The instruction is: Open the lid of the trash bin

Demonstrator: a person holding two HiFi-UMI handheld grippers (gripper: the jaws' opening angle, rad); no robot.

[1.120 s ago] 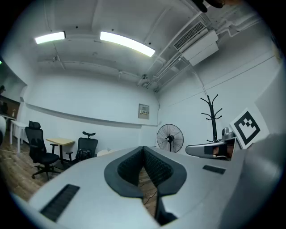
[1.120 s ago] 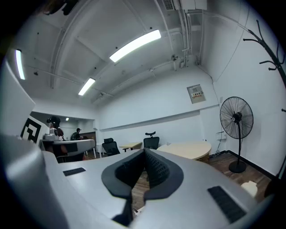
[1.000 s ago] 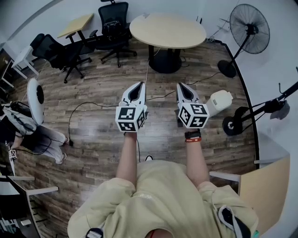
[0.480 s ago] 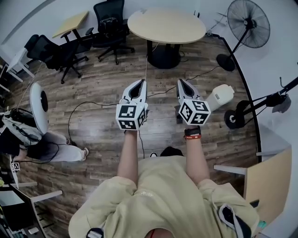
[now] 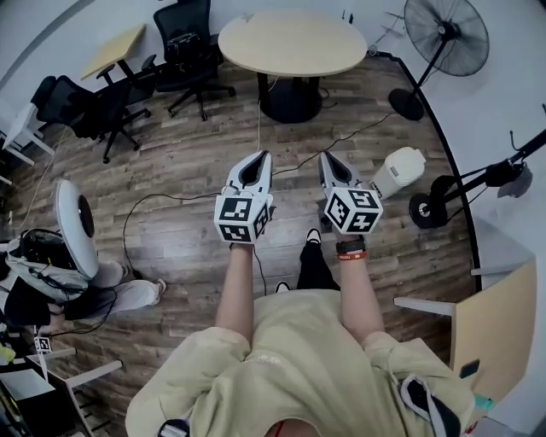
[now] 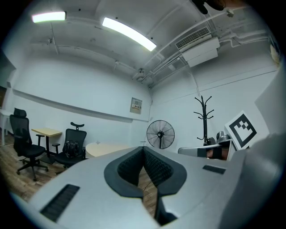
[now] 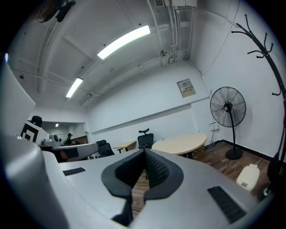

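Looking down: both hands out front, left gripper and right gripper side by side above the wood floor, each one's jaws pinched together at the tip, nothing held. The white trash bin sits on the floor just off to the right of the right gripper, lid looks down. Round table is straight ahead past both tips, standing fan ahead-right, black office chairs ahead-left. A black cable snakes off left of the left gripper.
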